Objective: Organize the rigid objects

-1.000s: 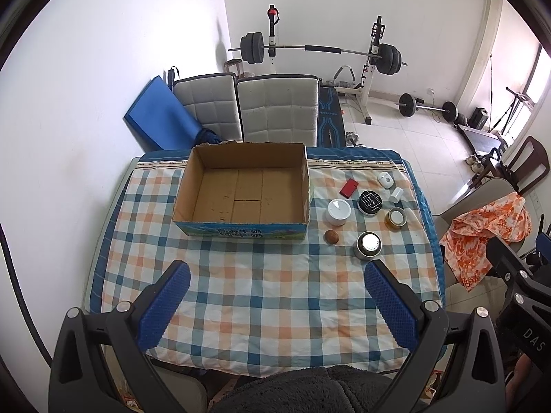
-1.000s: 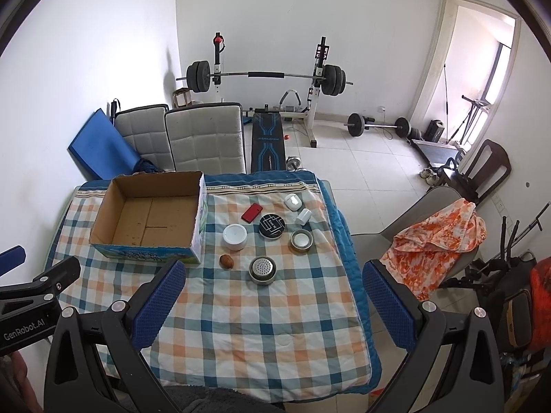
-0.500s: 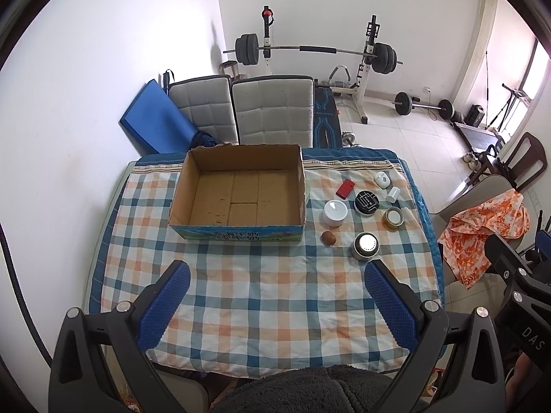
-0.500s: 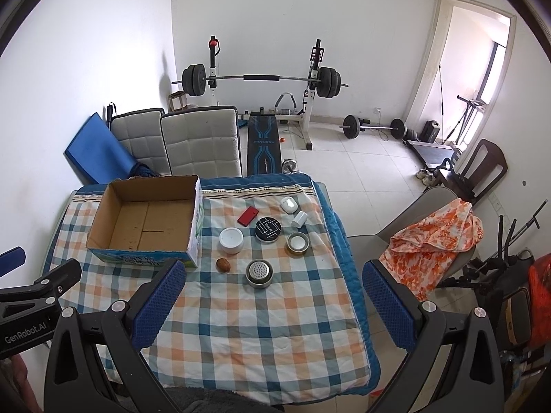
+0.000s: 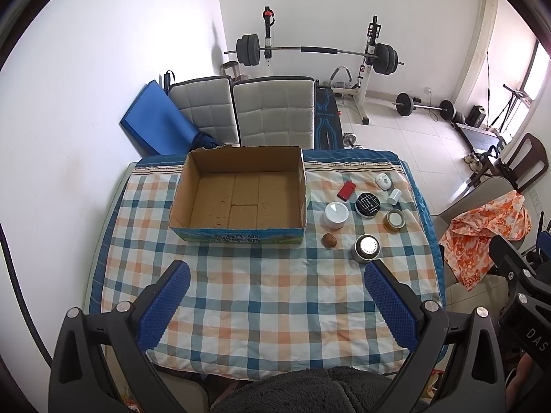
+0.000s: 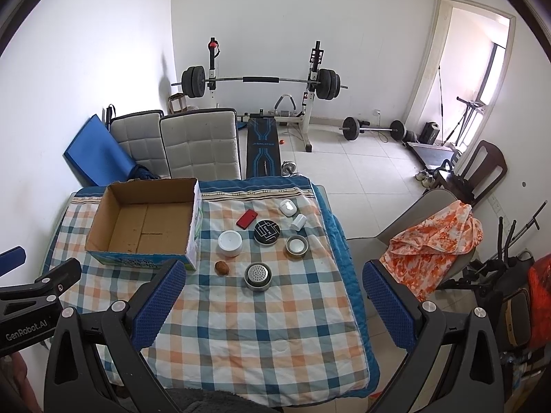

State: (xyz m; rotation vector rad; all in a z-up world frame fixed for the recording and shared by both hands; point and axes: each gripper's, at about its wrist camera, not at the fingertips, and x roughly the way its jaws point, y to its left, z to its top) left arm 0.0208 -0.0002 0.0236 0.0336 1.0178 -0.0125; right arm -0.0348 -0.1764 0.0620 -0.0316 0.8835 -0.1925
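Note:
An empty cardboard box (image 5: 237, 194) (image 6: 144, 222) stands on the checked table (image 5: 268, 296) (image 6: 261, 323). Right of it lie several small objects: a red case (image 5: 346, 190) (image 6: 246, 219), a white round jar (image 5: 335, 214) (image 6: 230, 243), a black round tin (image 5: 368, 203) (image 6: 267, 231), a brown nut (image 5: 329, 240) (image 6: 222, 267), a metal strainer cup (image 5: 366, 247) (image 6: 257, 275), a tape roll (image 5: 395, 219) (image 6: 296, 245), and two small white items (image 5: 383, 181) (image 6: 287, 207). My left gripper (image 5: 275, 304) and right gripper (image 6: 268, 304) are open and empty, high above the near table edge.
Two padded chairs (image 5: 272, 110) and a blue mat (image 5: 151, 127) stand behind the table. A barbell rack (image 6: 261, 81) is at the back wall. A chair with orange cloth (image 6: 434, 237) stands right of the table.
Both grippers have pulled back and up a little, so the table and objects look smaller and farther. Nothing on the table has moved.

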